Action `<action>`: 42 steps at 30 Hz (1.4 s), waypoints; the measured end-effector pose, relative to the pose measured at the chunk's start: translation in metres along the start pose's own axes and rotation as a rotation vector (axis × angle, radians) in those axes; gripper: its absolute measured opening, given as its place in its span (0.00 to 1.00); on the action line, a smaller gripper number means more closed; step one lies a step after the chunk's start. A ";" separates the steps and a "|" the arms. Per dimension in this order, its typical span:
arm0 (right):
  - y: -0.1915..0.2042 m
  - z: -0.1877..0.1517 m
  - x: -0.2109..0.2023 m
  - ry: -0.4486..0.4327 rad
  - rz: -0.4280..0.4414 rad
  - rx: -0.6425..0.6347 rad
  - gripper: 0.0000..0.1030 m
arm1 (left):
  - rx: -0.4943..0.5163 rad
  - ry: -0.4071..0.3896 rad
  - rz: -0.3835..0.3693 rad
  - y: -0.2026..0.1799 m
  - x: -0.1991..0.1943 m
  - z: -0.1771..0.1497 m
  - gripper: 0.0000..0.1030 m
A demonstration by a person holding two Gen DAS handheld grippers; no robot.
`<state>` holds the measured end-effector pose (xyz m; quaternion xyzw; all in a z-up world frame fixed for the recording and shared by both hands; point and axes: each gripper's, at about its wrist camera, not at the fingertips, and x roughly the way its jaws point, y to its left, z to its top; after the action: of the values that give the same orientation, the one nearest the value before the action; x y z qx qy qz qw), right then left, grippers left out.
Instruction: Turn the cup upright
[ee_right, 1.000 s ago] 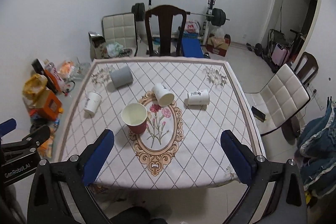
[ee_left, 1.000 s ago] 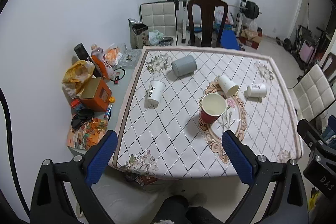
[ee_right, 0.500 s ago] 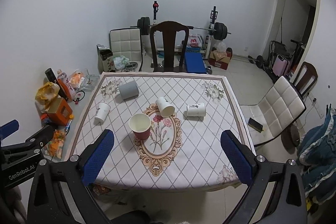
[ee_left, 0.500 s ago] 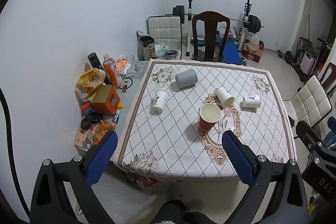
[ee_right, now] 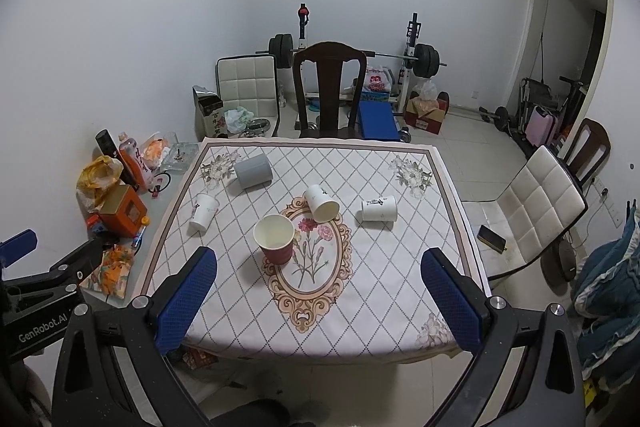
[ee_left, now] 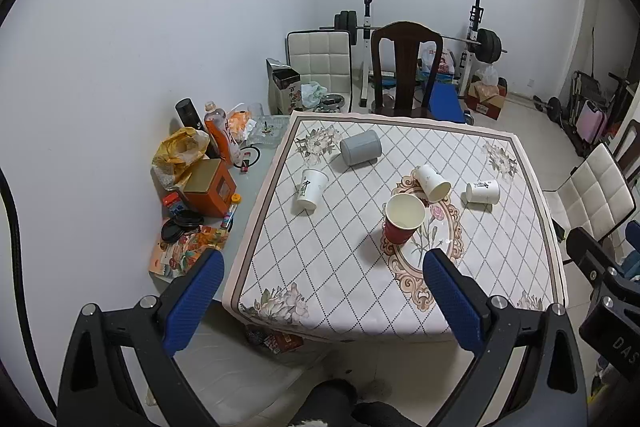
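Both grippers, left [ee_left: 320, 291] and right [ee_right: 318, 289], hang spread wide and empty at the bottom of their frames, well short of the table [ee_right: 384, 311]. Red cup [ee_right: 276, 239] stands upright mid-frame. Three white cups [ee_right: 320, 203] [ee_right: 379, 209] [ee_right: 202, 213] and a grey cup [ee_right: 253, 171] lie tipped over above it
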<state>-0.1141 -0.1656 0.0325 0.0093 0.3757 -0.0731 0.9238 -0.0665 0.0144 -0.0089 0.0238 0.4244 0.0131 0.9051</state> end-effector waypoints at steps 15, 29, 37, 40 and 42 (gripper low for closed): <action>-0.008 -0.006 0.004 0.024 -0.006 -0.001 1.00 | 0.021 0.016 -0.020 -0.002 -0.001 -0.006 0.99; -0.009 -0.006 0.006 0.028 -0.007 -0.001 1.00 | 0.028 0.014 -0.030 -0.005 0.001 -0.004 0.99; -0.008 -0.007 0.010 0.031 -0.009 0.000 1.00 | 0.028 0.018 -0.034 -0.006 0.001 -0.002 0.99; -0.008 -0.006 0.010 0.032 -0.008 0.000 1.00 | 0.028 0.018 -0.035 -0.007 0.002 -0.002 0.99; -0.008 -0.007 0.010 0.033 -0.007 0.000 1.00 | 0.028 0.017 -0.034 -0.007 0.001 -0.002 0.99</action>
<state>-0.1126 -0.1747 0.0209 0.0092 0.3911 -0.0761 0.9171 -0.0670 0.0080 -0.0116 0.0293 0.4326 -0.0080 0.9011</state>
